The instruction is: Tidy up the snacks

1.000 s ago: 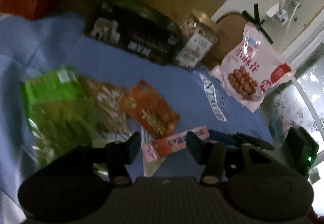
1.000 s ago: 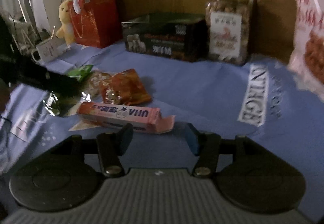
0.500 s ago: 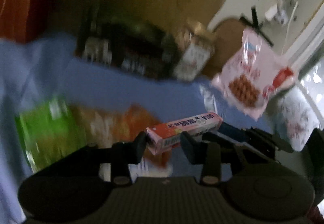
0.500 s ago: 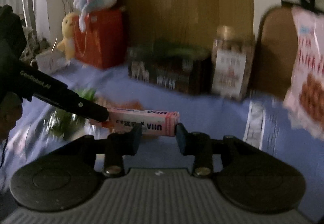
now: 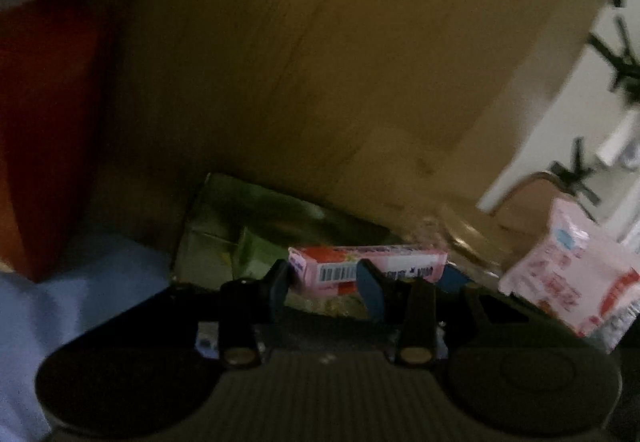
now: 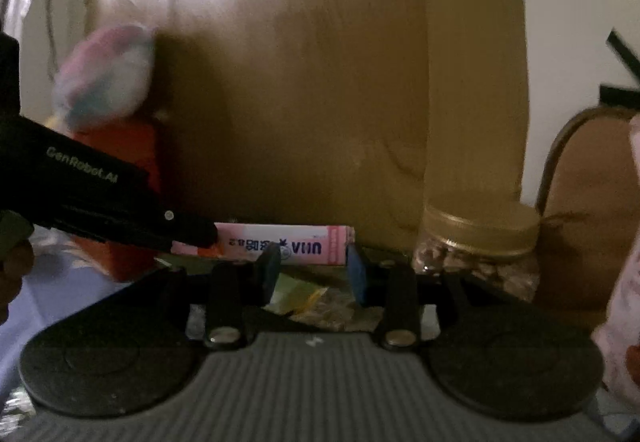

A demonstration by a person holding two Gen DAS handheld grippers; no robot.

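Note:
A long pink snack box (image 5: 360, 266) is held in the air by both grippers, one at each end. My left gripper (image 5: 324, 282) is shut on the barcode end. My right gripper (image 6: 312, 266) is shut on the other end of the pink box (image 6: 280, 244). The left gripper's black body (image 6: 100, 198) reaches in from the left in the right wrist view. The box hangs over an open dark carton (image 5: 224, 226) that holds green and yellow packets (image 6: 304, 296).
A gold-lidded jar of nuts (image 6: 480, 246) stands right of the carton. A pink snack bag (image 5: 572, 270) leans at the right. A red bag (image 5: 44, 138) and a plush toy (image 6: 104, 78) stand at the left. A wooden headboard (image 5: 340, 62) rises behind. Blue cloth (image 5: 60, 282) covers the surface.
Both grippers closed on the pink box, lifted it off the blue cloth and carried it up and back over the dark carton.

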